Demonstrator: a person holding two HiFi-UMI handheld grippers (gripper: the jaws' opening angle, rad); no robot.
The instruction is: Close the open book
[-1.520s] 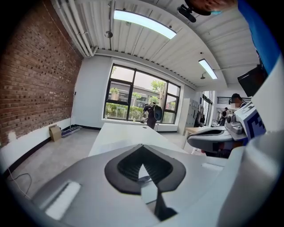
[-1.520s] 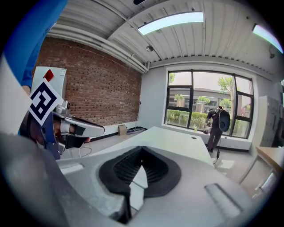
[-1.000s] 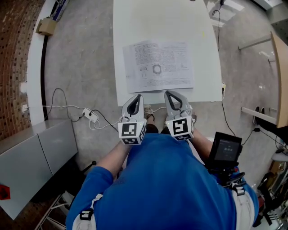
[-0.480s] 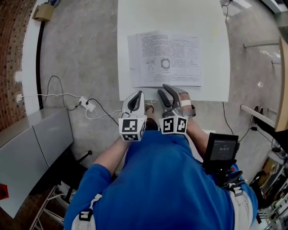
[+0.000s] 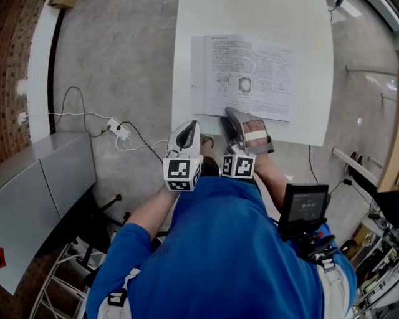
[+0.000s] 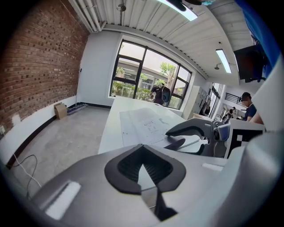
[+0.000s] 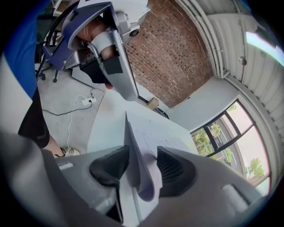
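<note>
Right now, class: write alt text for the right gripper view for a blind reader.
The right gripper has just been opening its jaws, which stand apart around the edge of the open book on the white table. The left gripper shows at upper left.

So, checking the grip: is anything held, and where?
Nothing held. The right gripper has just been opening its jaws around the white open book's near edge, not pressing it. Left gripper shut, empty.

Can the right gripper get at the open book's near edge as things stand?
Likely yes. The right gripper has just been opening its jaws, and they already straddle the near edge of the book without pressing it. Nothing on the table blocks it.
</note>
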